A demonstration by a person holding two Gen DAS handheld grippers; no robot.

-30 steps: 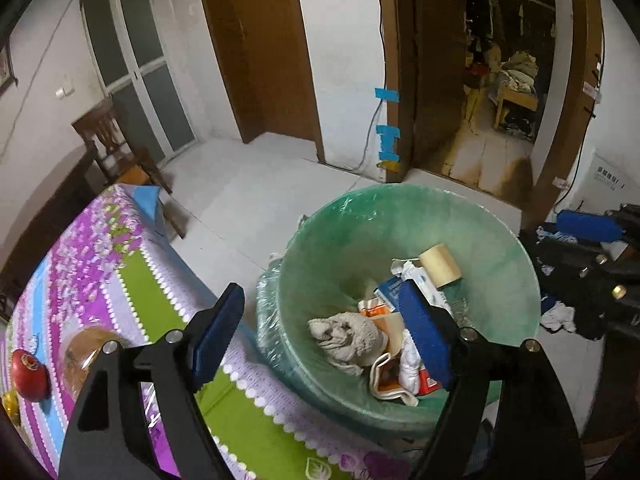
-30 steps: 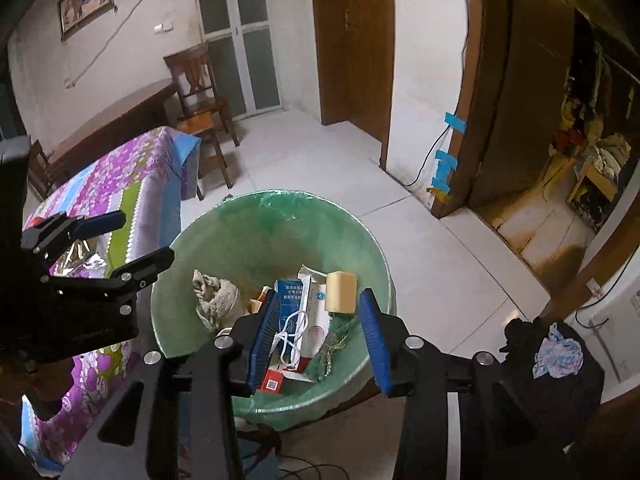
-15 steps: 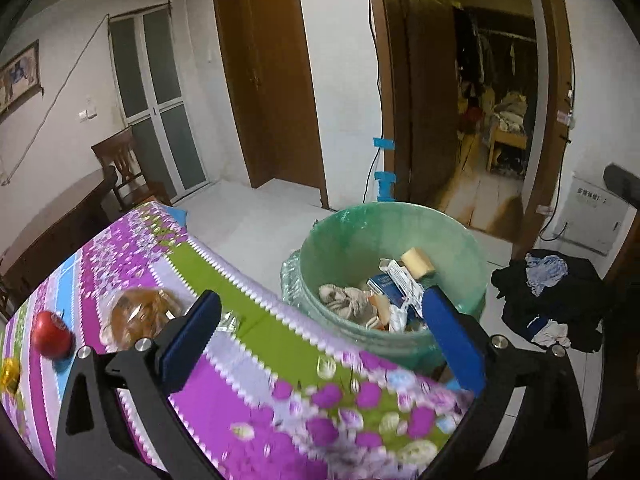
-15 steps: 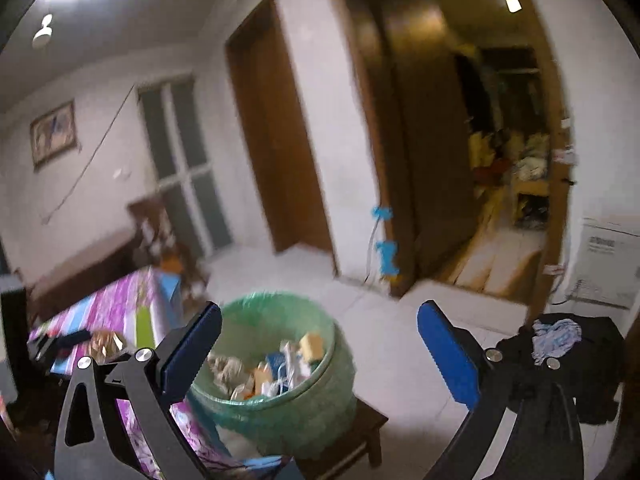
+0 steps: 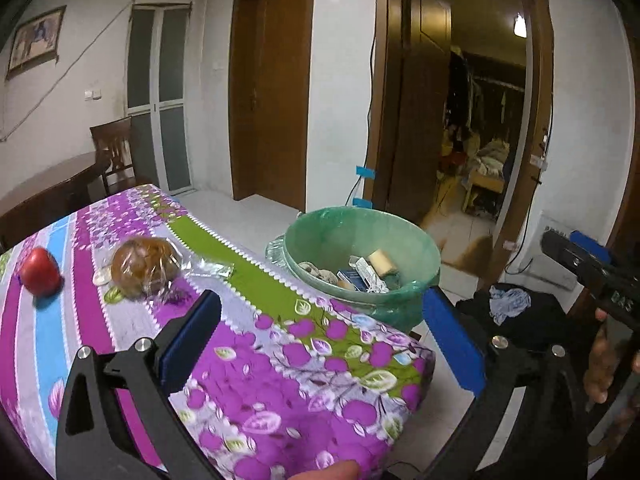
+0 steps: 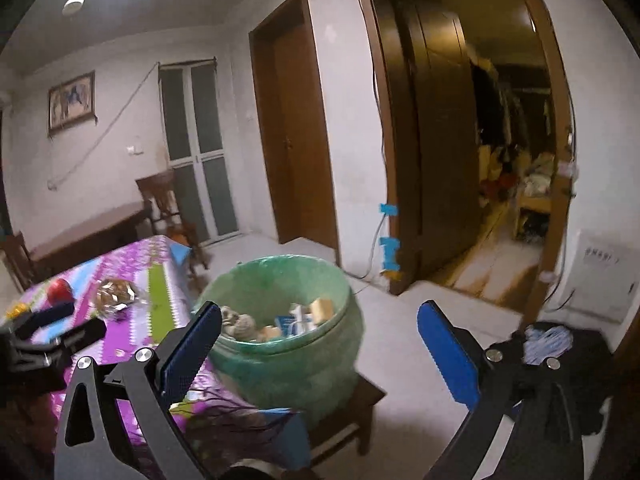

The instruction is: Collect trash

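Both tongs stand spread wide with nothing between their blue pads; each has just been opening. The left tongs [image 5: 320,344] hang over the table [image 5: 280,380], whose purple flowered cloth carries a red apple [image 5: 40,272], a bun in clear wrap [image 5: 144,266] and a scrap of clear wrapper [image 5: 210,268] just beside the bun. The right tongs [image 6: 318,354] point toward the bin [image 6: 288,356], a green-lined tub on a low stool just beside the table's end. Inside the bin lie trash: a crumpled rag [image 6: 240,326], small cartons [image 6: 298,320] and a tan block [image 6: 322,306]. Dark clothes [image 5: 516,312] lie heaped on the floor, right of the bin.
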